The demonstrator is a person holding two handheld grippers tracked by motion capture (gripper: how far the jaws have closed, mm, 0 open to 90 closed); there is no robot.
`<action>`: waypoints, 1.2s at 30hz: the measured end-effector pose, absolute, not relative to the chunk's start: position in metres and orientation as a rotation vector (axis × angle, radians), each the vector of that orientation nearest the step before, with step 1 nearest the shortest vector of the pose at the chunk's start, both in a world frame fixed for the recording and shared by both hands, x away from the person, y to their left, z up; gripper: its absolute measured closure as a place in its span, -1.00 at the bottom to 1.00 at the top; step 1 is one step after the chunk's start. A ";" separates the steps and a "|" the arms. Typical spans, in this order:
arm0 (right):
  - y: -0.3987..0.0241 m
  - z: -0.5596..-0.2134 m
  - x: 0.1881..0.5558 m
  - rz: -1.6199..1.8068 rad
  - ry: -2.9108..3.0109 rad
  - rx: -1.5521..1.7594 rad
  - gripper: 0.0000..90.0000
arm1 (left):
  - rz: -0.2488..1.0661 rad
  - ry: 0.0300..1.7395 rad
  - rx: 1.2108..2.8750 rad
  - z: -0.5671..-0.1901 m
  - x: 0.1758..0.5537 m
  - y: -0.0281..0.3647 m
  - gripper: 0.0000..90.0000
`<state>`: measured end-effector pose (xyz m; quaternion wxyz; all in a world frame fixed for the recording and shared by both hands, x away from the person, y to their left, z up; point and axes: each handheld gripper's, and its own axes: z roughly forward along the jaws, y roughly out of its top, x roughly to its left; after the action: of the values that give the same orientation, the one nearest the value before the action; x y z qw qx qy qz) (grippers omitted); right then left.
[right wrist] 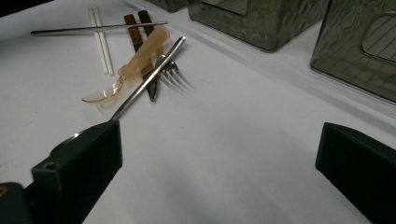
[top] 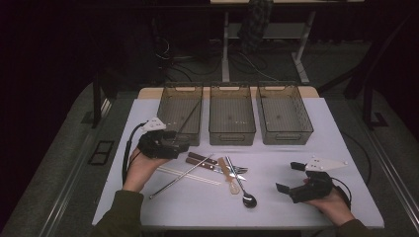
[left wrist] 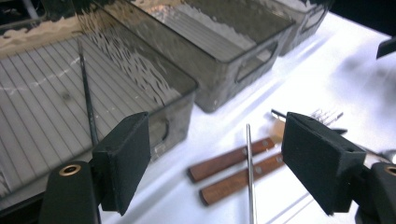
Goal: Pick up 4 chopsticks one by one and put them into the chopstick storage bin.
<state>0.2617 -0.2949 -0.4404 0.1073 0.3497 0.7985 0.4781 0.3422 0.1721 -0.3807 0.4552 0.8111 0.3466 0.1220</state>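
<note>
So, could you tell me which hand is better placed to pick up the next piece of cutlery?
Left. The left gripper hovers open beside the cutlery pile; the right gripper sits farther off, open over bare table.

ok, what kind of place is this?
Probably a lab recording station, not a kitchen: white table on a dark floor, three sorting bins, loose cutlery, and a cabled desk frame behind.

place: lab | signs: dark room, floor cables point(top: 247, 61), white test table point(top: 197, 202)
</note>
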 end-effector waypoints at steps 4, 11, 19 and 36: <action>-0.294 -0.440 0.259 1.410 2.345 1.034 -0.99 | 0.307 0.848 2.017 -0.390 0.332 0.172 -0.51; -0.294 -0.440 0.256 1.404 2.330 1.046 -0.99 | 0.297 0.817 2.044 -0.400 0.315 0.172 -0.45; -0.295 -0.440 0.257 1.398 2.338 1.044 -0.99 | 0.286 0.811 2.097 -0.415 0.297 0.176 -0.19; -0.293 -0.441 0.256 1.389 2.351 1.036 -0.99 | 0.239 0.842 2.184 -0.433 0.288 0.175 0.55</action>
<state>0.2561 -0.2933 -0.4408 0.1103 0.3525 0.8000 0.4728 0.2881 0.1754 -0.4327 0.3840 0.8570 0.3305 0.0937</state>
